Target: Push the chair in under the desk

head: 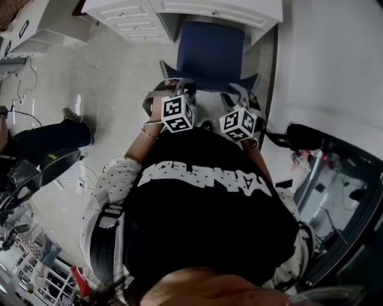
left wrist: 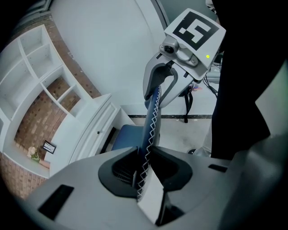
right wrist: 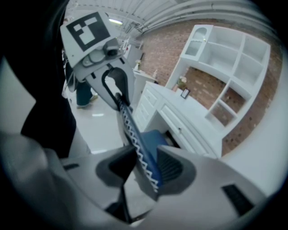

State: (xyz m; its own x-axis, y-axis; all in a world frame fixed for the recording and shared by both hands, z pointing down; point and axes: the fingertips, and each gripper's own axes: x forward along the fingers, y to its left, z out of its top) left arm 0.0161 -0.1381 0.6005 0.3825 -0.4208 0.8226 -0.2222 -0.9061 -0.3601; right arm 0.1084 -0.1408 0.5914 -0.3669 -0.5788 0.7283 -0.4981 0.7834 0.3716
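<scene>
A chair with a blue seat [head: 209, 51] stands in front of the white desk [head: 179, 13], its seat partly under the desk edge. The backrest's top edge [head: 206, 85] is dark blue with white zigzag stitching. My left gripper [head: 178, 91] is shut on that edge near its left end, and my right gripper [head: 240, 97] is shut on it near the right end. In the left gripper view the stitched edge [left wrist: 150, 128] runs between the jaws of the left gripper [left wrist: 146, 170] up to the right gripper [left wrist: 163, 85]. In the right gripper view the edge [right wrist: 137, 143] passes through the right gripper [right wrist: 145, 170] toward the left gripper [right wrist: 112, 87].
Desk drawers [head: 128, 18] are left of the chair. White shelves [right wrist: 234, 72] hang on a brick wall above the desk. A white wall [head: 335, 60] lies right of the chair, with dark equipment [head: 341, 179] beside it. Another person's leg [head: 48, 140] and cables [head: 24, 89] are on the floor at left.
</scene>
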